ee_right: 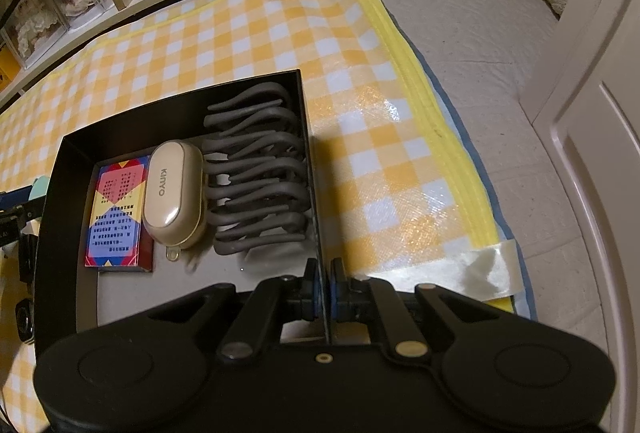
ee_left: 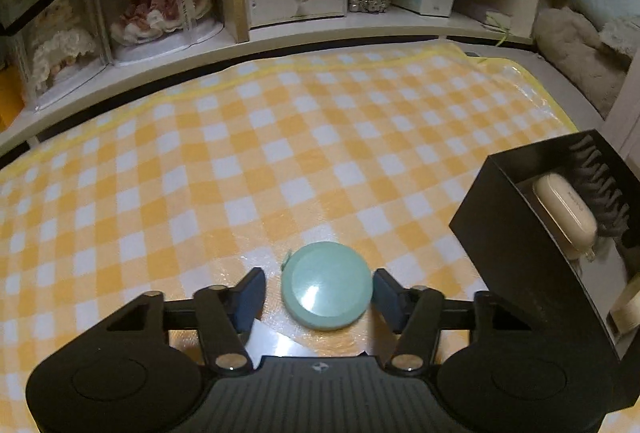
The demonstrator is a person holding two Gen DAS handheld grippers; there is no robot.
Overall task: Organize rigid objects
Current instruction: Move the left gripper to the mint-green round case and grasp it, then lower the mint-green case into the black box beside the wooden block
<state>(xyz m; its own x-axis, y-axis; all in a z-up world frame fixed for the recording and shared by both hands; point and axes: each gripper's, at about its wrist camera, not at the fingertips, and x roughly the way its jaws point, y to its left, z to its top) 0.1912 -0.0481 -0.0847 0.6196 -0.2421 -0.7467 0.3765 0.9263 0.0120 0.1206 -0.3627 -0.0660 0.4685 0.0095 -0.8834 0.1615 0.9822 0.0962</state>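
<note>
On a yellow checked mat (ee_left: 280, 137), a mint round case (ee_left: 327, 286) lies between the left gripper (ee_left: 319, 293)'s parted jaws, unpinched. It looks light, hard, slippery: grip its rim. The right gripper (ee_right: 325, 283) clamps the black box (ee_right: 308, 137)'s wall.

A yellow-and-white checked mat (ee_left: 280, 137) covers the grey bed (ee_right: 480, 45). On the mat lie a mint disc (ee_left: 327, 285) and a black box (ee_right: 60, 173); tape (ee_right: 484, 269) fixes one mat corner.

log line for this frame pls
left gripper: open around green disc | right gripper: shut on black box wall
</note>
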